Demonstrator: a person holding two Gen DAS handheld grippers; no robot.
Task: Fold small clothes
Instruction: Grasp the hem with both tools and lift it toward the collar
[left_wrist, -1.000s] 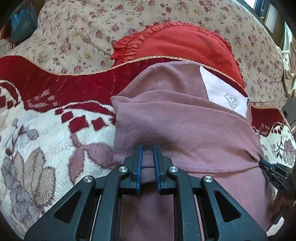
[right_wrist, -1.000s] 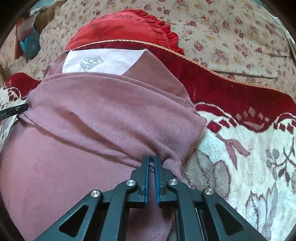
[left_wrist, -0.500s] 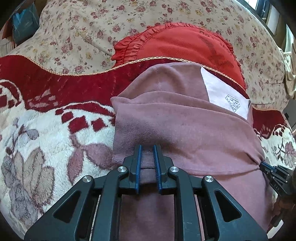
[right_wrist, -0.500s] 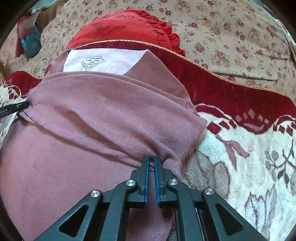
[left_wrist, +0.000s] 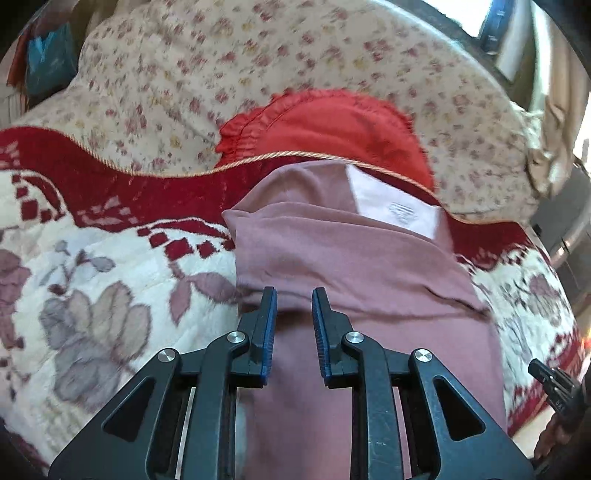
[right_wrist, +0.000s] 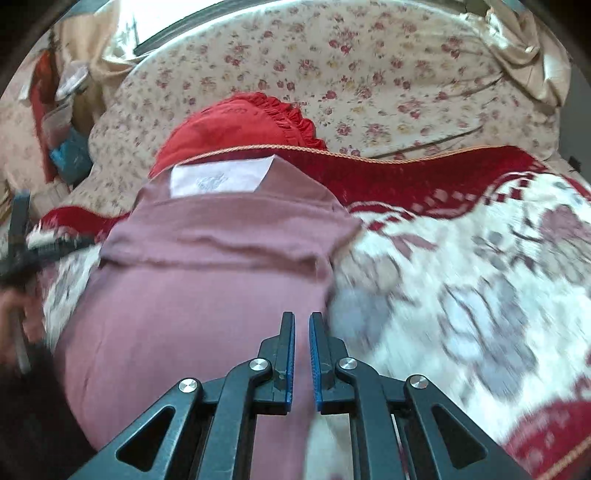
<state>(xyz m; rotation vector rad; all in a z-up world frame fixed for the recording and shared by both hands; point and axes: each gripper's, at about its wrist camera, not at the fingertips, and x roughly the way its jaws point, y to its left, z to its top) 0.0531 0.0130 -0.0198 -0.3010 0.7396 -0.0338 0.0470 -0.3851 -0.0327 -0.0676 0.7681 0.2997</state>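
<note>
The mauve garment (left_wrist: 332, 251) lies folded on the floral blanket (left_wrist: 110, 295). The left tool (left_wrist: 293, 302) gapes wide above its hem, gripping nothing. The right tool (right_wrist: 301, 325), at three o'clock, is parted narrowly, empty.

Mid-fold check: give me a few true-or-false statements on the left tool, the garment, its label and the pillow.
1. The left tool has its jaws apart. True.
2. The garment is blue. False: it is mauve pink.
3. A white label shows at the garment's far end. True.
4. The red pillow lies on top of the garment. False: it sits beyond the garment, with the blanket edge over its near side.
</note>
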